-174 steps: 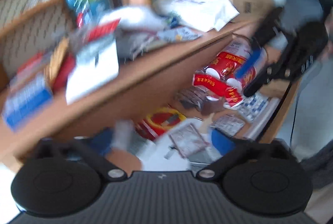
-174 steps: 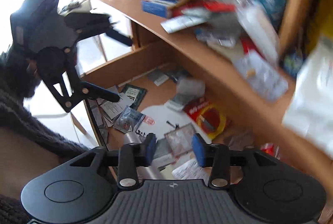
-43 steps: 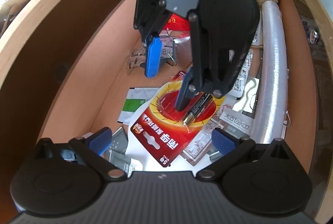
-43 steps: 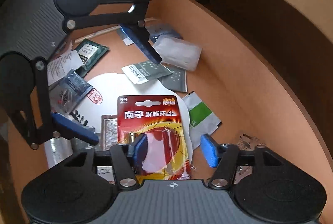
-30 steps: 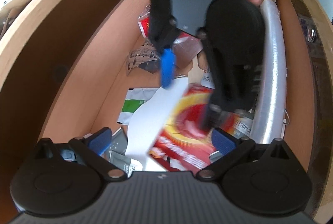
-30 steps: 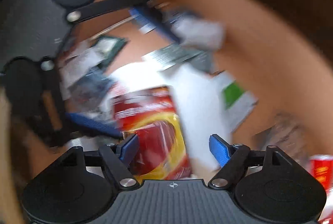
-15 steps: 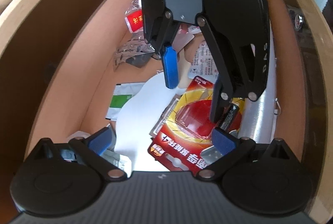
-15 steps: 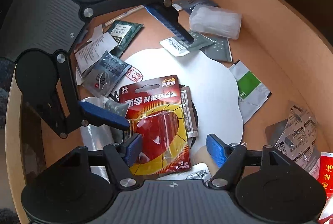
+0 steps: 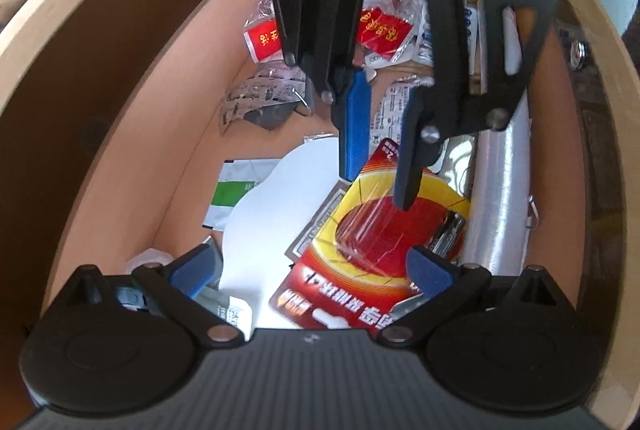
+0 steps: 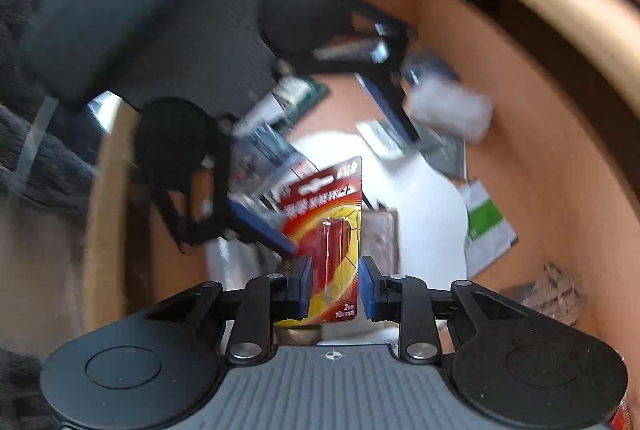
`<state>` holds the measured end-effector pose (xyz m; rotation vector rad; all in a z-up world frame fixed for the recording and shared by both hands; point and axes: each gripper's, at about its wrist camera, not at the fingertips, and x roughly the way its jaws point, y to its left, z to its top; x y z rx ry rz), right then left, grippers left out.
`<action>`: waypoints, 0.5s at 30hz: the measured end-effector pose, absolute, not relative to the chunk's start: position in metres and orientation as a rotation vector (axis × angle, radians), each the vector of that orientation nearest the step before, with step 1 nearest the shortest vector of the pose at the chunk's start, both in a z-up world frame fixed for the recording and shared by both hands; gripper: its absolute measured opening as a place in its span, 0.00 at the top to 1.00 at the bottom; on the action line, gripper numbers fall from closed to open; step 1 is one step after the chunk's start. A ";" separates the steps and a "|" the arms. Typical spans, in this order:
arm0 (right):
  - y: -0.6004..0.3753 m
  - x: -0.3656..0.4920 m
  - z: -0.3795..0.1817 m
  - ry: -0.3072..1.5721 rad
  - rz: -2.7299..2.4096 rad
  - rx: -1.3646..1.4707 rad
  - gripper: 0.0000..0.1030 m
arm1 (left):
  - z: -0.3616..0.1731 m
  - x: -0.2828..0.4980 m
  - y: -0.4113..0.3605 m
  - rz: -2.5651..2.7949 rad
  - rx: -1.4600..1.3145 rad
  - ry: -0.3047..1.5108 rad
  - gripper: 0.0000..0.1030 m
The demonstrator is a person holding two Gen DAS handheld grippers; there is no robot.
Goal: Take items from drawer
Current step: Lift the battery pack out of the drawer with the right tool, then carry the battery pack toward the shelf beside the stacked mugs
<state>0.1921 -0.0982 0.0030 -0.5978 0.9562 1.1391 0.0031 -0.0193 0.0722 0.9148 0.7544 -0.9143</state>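
Over the drawer [image 9: 120,78], right gripper [image 10: 334,288] now clamps the battery pack [image 10: 334,230], tilted up off the white sheet [image 9: 280,206]; left gripper [image 9: 310,270], at nine o'clock, gapes empty.

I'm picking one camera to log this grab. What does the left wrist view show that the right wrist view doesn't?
Only the left wrist view shows the clear film roll and red-labelled packets at the far end. Only the right wrist view shows the right gripper shut on the battery pack, and a knitted sleeve. Both show the white sheet, the green-and-white sachet and the open left gripper.
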 end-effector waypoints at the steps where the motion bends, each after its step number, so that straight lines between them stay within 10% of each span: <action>1: -0.098 0.189 0.008 0.937 1.155 -0.595 0.76 | 0.081 -0.007 -0.018 -0.924 0.905 0.759 0.00; 8: -0.093 0.174 0.011 0.849 1.194 -0.668 0.76 | 0.136 -0.057 -0.002 -0.965 0.868 0.859 0.03; 15: -0.093 0.169 0.011 0.823 1.195 -0.698 0.74 | 0.202 -0.086 0.027 -1.046 0.746 0.939 0.48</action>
